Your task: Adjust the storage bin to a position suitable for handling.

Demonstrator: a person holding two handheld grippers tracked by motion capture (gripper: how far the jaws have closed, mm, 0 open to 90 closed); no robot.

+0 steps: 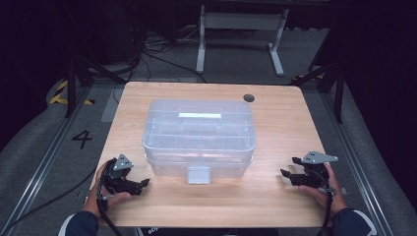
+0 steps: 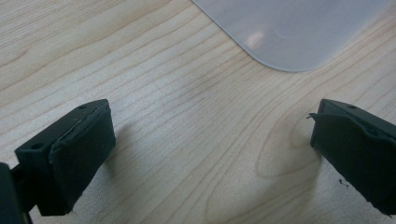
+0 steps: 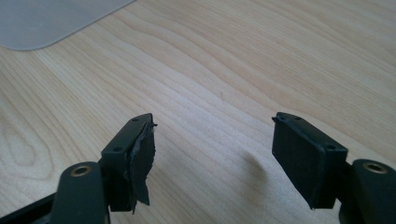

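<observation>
A clear plastic storage box with a lid, a flat handle on top and a front latch stands in the middle of the wooden table. My left gripper rests on the table near the box's front left corner, open, nothing between its jaws. My right gripper sits at the front right of the box, also open and empty. In the left gripper view the box's rounded corner lies beyond the open gripper. In the right gripper view, a box corner shows at top left, past the gripper.
A dark round grommet sits in the table's far right area. Beyond the table, a white desk frame and cables lie on the grey floor. A floor marking "4" is at the left.
</observation>
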